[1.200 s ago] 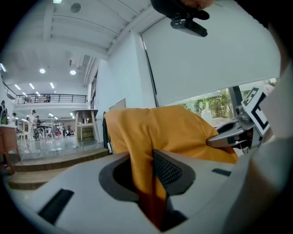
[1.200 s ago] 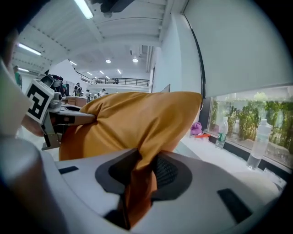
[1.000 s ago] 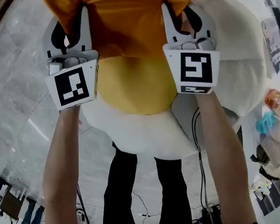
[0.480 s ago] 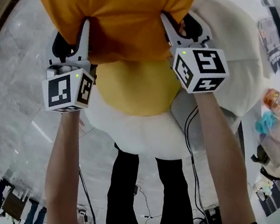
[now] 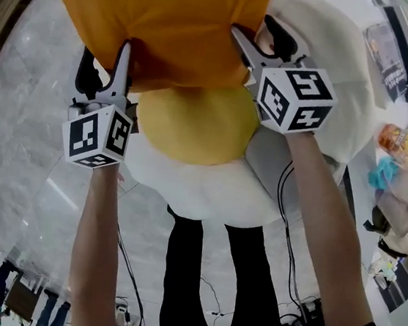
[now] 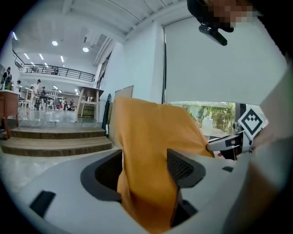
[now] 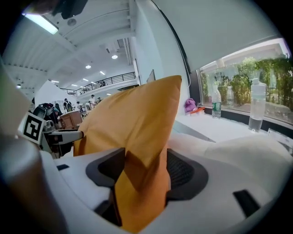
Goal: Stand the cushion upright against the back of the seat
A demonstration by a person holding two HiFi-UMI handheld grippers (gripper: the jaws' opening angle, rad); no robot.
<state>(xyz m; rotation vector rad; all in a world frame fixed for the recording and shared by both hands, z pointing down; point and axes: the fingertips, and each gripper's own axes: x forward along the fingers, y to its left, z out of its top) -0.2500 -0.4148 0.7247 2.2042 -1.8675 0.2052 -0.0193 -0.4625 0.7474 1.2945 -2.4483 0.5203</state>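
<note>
Orange fabric fills the top of the head view: the cushion stands over the yellow seat pad of a white round seat. At the left, the left gripper has just been opening its jaws; the cushion's lower corner still lies between them, but the grip looks slack. Its marker cube has rolled since a moment ago. At the right, the right gripper has likewise spread its jaws, loose around the other corner, close to the white seat back. I judge the cushion is being released upright. Whether it leans firmly against the back, I cannot tell.
</note>
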